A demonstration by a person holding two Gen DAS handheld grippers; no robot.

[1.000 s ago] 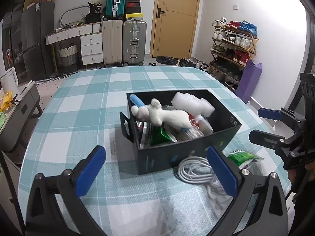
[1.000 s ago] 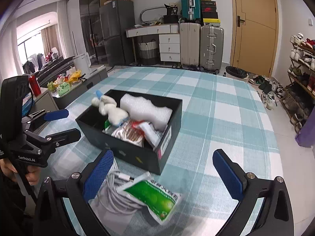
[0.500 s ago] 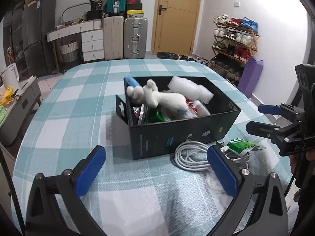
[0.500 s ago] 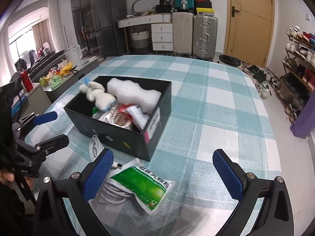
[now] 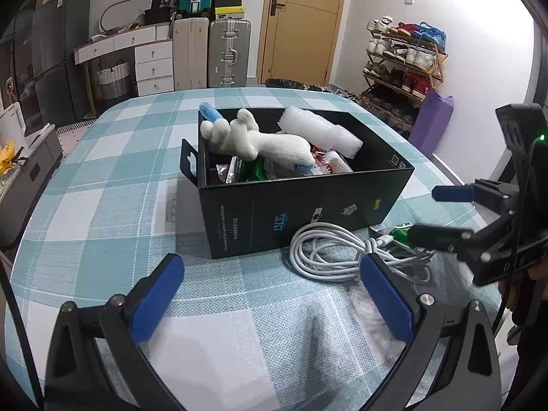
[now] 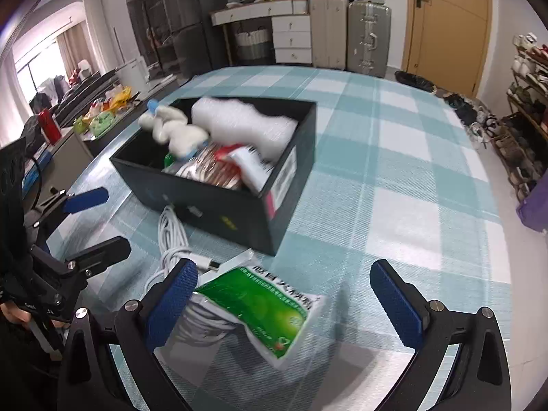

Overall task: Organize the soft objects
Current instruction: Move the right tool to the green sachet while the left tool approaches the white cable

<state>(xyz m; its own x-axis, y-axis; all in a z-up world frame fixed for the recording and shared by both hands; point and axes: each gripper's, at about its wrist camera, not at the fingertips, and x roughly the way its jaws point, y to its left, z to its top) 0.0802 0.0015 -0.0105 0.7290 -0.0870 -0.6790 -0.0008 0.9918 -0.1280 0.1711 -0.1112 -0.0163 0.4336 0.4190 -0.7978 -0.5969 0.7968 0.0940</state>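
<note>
**Both claws wide open above the table, box of soft things ahead**

You hold two grippers over a table covered in a teal and white checked cloth (image 5: 102,212). Your left gripper (image 5: 270,294) has its blue-padded fingers spread wide and grips nothing. Your right gripper (image 6: 286,298) is equally wide open and also empty.

A black box (image 5: 301,209) stands on the cloth ahead of both claws. Inside it, a white plush toy (image 5: 260,140) lies across the top of the contents, its head toward the box's far left corner. Beside it, toward the back, rests a white foam piece (image 5: 318,130). Under them are several packets, too jumbled to tell apart.

Outside the box, against its near wall, lies a coiled white cable (image 5: 328,250). From the left wrist view it lies just beyond your left claw's right finger. A green and white packet (image 6: 260,308) rests partly on that cable. From the right wrist view, the packet lies between your right claw's fingers, closer to the left finger, which sits just above its edge; whether they touch you cannot tell. The cable's plug pokes out beside the packet's upper edge.

The right wrist view is slightly blurred.
</note>
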